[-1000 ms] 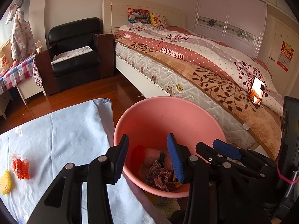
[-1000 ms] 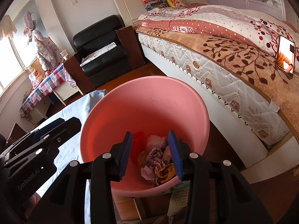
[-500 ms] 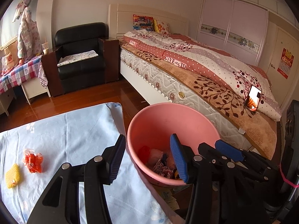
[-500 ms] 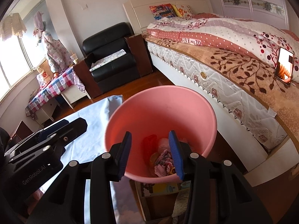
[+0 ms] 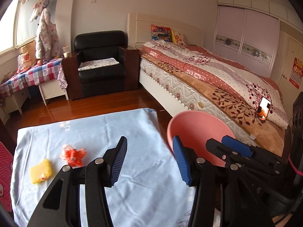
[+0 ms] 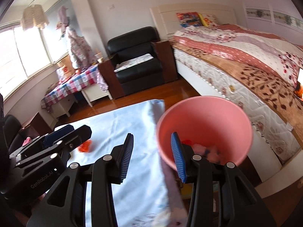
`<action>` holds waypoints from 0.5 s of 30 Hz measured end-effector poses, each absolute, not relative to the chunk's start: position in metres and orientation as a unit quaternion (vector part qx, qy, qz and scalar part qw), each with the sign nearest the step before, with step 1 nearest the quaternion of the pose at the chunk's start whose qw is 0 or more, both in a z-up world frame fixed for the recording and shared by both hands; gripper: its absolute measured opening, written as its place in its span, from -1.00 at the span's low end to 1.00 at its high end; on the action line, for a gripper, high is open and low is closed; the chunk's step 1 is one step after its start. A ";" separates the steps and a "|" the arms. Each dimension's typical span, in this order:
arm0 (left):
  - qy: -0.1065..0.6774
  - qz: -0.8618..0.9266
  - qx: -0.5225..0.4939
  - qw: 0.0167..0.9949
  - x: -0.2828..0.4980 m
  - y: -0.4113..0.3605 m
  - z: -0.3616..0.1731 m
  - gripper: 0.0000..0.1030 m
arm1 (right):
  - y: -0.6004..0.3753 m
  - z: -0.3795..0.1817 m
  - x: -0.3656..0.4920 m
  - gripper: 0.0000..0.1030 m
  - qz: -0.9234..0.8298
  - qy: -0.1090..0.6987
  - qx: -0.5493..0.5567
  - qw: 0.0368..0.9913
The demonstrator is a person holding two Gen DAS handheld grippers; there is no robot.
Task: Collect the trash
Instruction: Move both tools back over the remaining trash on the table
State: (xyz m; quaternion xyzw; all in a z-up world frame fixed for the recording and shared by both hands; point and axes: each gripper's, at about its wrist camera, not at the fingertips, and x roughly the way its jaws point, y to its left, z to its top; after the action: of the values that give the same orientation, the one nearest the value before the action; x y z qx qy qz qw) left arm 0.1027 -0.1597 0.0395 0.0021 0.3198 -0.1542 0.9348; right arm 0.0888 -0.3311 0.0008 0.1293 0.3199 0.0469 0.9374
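Left wrist view: two pieces of trash lie on the pale blue cloth (image 5: 132, 132), an orange wrapper (image 5: 73, 156) and, just beside it, a yellow sponge-like piece (image 5: 40, 171). One pink bucket (image 5: 197, 130) stands off the cloth's right edge, beside the bed (image 5: 217, 81); its lower part is hidden behind the gripper arms, so its contents cannot be seen here. The left gripper (image 5: 150, 158) is released, its jaws apart with nothing between them. The right gripper (image 5: 234, 148) juts in from the right, mostly cut off.

Right wrist view: the right gripper is released too, jaws apart and empty, over the cloth's edge. One bucket shows crumpled trash (image 6: 204, 149) at its bottom, blurred and partly covered by a finger. Only a sliver of the orange wrapper shows behind the left gripper; the yellow piece is hidden
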 end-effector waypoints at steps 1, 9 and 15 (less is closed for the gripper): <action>0.319 -0.151 -0.001 0.936 0.101 -0.150 0.041 -0.04 | -0.324 0.004 0.090 -0.18 0.058 0.320 0.129 0.937; 0.309 -0.106 -0.009 0.945 0.094 -0.054 0.038 -0.01 | -0.268 0.013 0.102 -0.18 0.120 0.327 0.121 0.930; 0.316 -0.050 -0.019 0.947 0.095 0.028 0.025 0.02 | -0.218 0.007 0.121 -0.18 0.163 0.343 0.108 0.919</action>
State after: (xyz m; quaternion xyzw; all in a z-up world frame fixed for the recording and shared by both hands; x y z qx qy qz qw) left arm 0.0947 0.0277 0.0246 -0.0194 0.3157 -0.0505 0.9473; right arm 0.1209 -0.2179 0.0068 0.1081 0.3434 0.1626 0.9187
